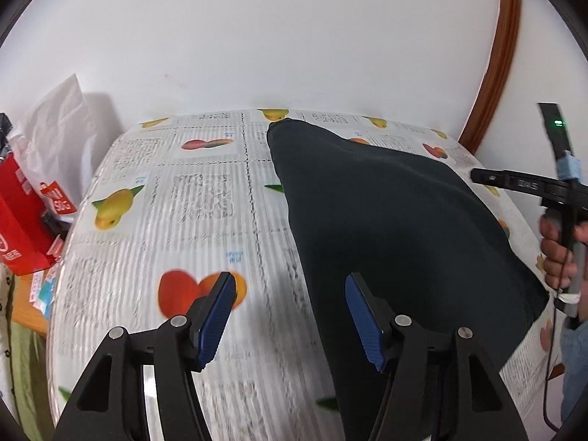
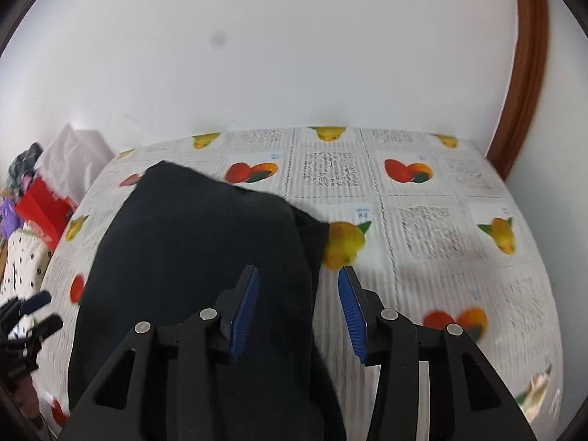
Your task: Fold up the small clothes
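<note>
A dark navy garment [image 1: 389, 220] lies flat, folded lengthwise, on the fruit-print tablecloth [image 1: 176, 191]; it also shows in the right wrist view [image 2: 198, 242]. My left gripper [image 1: 290, 316] is open and empty, hovering above the garment's left edge near its front end. My right gripper [image 2: 299, 308] is open and empty, hovering over the garment's right edge. The right gripper's body and the hand holding it show at the far right of the left wrist view [image 1: 558, 198].
The table [image 2: 441, 220] stands against a white wall. A red bag [image 1: 22, 213] and a white plastic bag [image 1: 55, 128] sit off its left side. A brown wooden frame [image 2: 529, 73] runs up the wall at the right.
</note>
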The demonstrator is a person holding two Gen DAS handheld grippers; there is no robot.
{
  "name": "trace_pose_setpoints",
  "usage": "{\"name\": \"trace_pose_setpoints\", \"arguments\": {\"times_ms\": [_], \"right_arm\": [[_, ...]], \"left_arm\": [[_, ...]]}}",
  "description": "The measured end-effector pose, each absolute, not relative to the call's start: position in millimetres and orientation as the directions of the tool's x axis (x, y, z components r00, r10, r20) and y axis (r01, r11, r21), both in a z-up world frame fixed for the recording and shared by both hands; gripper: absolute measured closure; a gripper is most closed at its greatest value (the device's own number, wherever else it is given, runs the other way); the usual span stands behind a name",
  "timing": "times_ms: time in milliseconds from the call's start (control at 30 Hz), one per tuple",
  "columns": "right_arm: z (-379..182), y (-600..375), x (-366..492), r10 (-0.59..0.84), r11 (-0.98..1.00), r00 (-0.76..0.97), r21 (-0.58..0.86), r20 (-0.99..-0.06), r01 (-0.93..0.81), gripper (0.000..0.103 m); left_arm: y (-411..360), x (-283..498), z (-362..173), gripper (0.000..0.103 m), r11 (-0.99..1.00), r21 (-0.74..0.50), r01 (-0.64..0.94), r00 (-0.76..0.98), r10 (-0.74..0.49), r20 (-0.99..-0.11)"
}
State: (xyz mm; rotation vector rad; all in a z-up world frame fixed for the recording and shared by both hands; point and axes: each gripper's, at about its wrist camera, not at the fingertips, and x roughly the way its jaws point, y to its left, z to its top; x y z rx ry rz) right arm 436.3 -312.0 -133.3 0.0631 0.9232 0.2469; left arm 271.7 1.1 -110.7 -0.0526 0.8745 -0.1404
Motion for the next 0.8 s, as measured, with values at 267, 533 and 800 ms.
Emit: {"name": "trace_pose_setpoints", "arguments": {"times_ms": [267, 533, 800], "right_arm": [[-174, -302, 501, 0.331, 0.943, 0.478, 0.282, -0.814, -0.174, 0.063], [-159, -313, 495, 0.346, 0.938, 0.653, 0.247, -0.674, -0.242, 0.101], [-157, -339, 464, 0.291, 0.955, 0.594, 0.263, -0.750, -0.137, 0.084]], "left_arm": [[-17, 302, -137, 0.038, 0.976, -0.120, 0.182, 0.573, -0.205, -0.794], [-16, 303, -144, 0.038, 0.976, -0.135, 0.171, 0.551, -0.208, -0.808], [-13, 286, -134, 0.038, 0.980, -0.119, 0.161, 0.569, -0.190, -0.800]]}}
